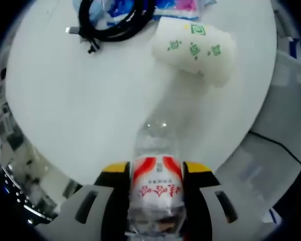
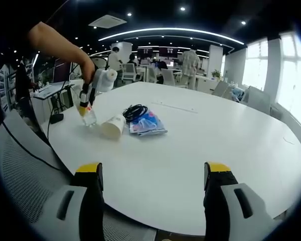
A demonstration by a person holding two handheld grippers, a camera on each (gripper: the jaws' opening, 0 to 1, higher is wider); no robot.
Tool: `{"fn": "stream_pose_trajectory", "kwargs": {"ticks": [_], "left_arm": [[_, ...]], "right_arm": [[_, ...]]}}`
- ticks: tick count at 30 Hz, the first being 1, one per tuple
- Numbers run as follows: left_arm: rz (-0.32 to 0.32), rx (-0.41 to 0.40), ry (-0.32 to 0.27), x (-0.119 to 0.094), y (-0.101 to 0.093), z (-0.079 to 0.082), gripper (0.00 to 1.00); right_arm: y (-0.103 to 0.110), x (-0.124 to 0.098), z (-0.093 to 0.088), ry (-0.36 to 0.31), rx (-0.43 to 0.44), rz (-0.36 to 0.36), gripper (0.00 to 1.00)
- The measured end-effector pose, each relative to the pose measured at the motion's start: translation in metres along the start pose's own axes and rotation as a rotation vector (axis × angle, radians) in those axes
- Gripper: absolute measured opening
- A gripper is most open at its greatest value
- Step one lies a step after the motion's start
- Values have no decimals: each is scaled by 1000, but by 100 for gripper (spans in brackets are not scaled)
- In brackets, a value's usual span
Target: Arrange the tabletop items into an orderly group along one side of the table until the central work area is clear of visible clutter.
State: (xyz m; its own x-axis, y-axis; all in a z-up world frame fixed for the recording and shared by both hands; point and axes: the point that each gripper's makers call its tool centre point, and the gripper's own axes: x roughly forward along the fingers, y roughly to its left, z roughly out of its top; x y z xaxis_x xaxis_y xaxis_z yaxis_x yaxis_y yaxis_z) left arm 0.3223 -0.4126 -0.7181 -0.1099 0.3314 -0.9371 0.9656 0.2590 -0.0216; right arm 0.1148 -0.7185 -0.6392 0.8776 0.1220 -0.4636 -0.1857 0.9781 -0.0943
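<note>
Two grippers are working: the left gripper point(image 1: 155, 193) is clamping a water bottle point(image 1: 155, 186) over the bench point(image 1: 80, 115) edge, just short of the tipped paper cup point(image 1: 194, 48), cable point(image 1: 113, 22) and blue packet point(image 2: 148, 123). The right gripper point(image 2: 153, 201) is hovering with jaws apart. Setting the bottle upright beside the cup without nudging it would be tidiest.

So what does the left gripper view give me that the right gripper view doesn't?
Left gripper view alone: the bottle's red-and-white label up close between that gripper's jaws, and the cup's green print.

Right gripper view alone: the right gripper open over bare table, the person's arm, and the office behind.

Both: the left gripper shut on the bottle, the tipped cup, the black cable and the blue packet.
</note>
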Motion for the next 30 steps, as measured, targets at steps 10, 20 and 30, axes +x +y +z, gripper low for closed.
{"fn": "stream_pose_trajectory", "kwargs": {"ticks": [10, 20, 30], "left_arm": [[27, 55, -33, -3, -3, 21, 37], [42, 68, -59, -4, -3, 29, 34], [24, 49, -173, -17, -5, 41, 44]], "right_arm": [[-2, -1, 0, -1, 0, -11, 82], [-3, -1, 1, -7, 2, -15, 82], [-2, -1, 2, -14, 4, -11, 82]]}}
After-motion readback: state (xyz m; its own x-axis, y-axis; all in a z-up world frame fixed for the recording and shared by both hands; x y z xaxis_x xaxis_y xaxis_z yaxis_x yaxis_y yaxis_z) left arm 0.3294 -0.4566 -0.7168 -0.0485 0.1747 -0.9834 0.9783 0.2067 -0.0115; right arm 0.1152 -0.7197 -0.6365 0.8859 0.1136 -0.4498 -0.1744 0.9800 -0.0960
